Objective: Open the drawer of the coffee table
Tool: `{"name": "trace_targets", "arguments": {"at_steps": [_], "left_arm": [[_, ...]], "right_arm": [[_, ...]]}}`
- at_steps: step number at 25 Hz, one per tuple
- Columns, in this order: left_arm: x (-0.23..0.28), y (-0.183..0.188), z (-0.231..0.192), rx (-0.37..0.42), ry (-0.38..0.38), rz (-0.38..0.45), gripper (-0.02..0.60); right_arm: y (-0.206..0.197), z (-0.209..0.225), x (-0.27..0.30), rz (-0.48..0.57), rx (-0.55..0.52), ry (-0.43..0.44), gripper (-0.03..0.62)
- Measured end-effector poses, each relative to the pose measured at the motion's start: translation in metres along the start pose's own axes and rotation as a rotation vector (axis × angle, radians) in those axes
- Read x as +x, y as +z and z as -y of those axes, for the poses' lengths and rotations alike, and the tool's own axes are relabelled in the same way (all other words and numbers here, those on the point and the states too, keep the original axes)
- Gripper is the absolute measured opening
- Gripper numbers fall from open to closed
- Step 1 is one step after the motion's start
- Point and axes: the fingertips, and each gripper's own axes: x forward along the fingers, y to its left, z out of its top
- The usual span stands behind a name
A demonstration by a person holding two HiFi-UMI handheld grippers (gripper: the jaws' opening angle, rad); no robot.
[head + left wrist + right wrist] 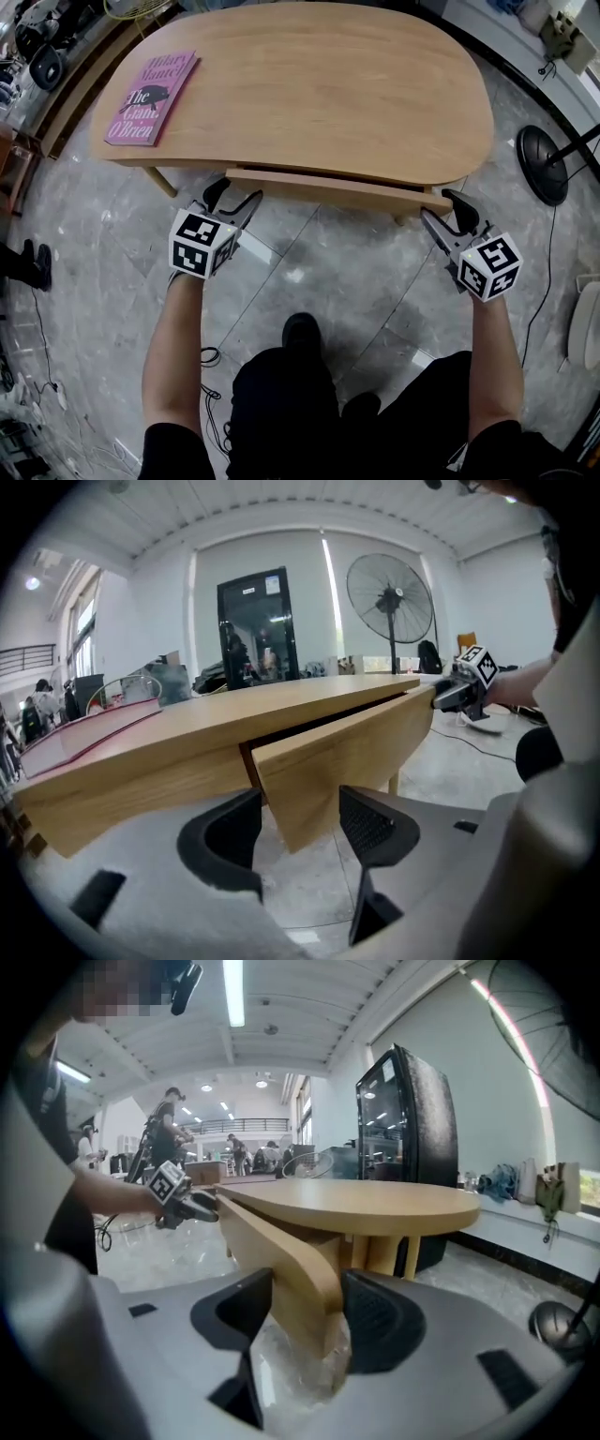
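Seen from the head view, a low, light wooden coffee table [319, 84] with a rounded top fills the upper half of the frame. It stands on a grey marbled tile floor [309, 267]. A pink paperback book [150, 97] lies on the table's upper left corner.

Under the near edge of the top, across the middle of the frame, runs the long, curved, light wooden drawer front [337, 187]. It stands a little way out from the table. The left gripper view shows a dark gap behind it, so the drawer is already slightly open.

The person's left gripper [234, 195] is at the left end of the drawer front. Its black jaws stand apart with the panel's lower corner between them, and there is space on both sides, so it grips nothing.

The right gripper [442, 208] is at the right end of the drawer front. Its own view shows the end of the panel filling the space between the two pads, which look closed on it.

The task appears to be in its early part. The drawer has started to come out, but most of its travel is probably left. The left gripper has yet to close on its end.
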Motion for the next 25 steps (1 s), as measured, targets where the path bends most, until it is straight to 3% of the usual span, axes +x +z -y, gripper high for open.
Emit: {"name": "trace_targets", "arguments": {"at_steps": [4, 12, 25], "left_arm": [[0.006, 0.004, 0.0, 0.031, -0.054, -0.006, 0.275], [0.0, 0.005, 0.006, -0.056, -0.099, -0.007, 0.265], [-0.031, -0.015, 0.03, -0.03, -0.098, -0.116, 0.25]], "right_arm": [[0.0, -0.004, 0.003, -0.016, -0.001, 0.068, 0.221], [-0.002, -0.007, -0.001, -0.034, -0.026, 0.069, 0.21], [-0.017, -0.034, -0.03, -0.086, -0.097, 0.132, 0.184]]}}
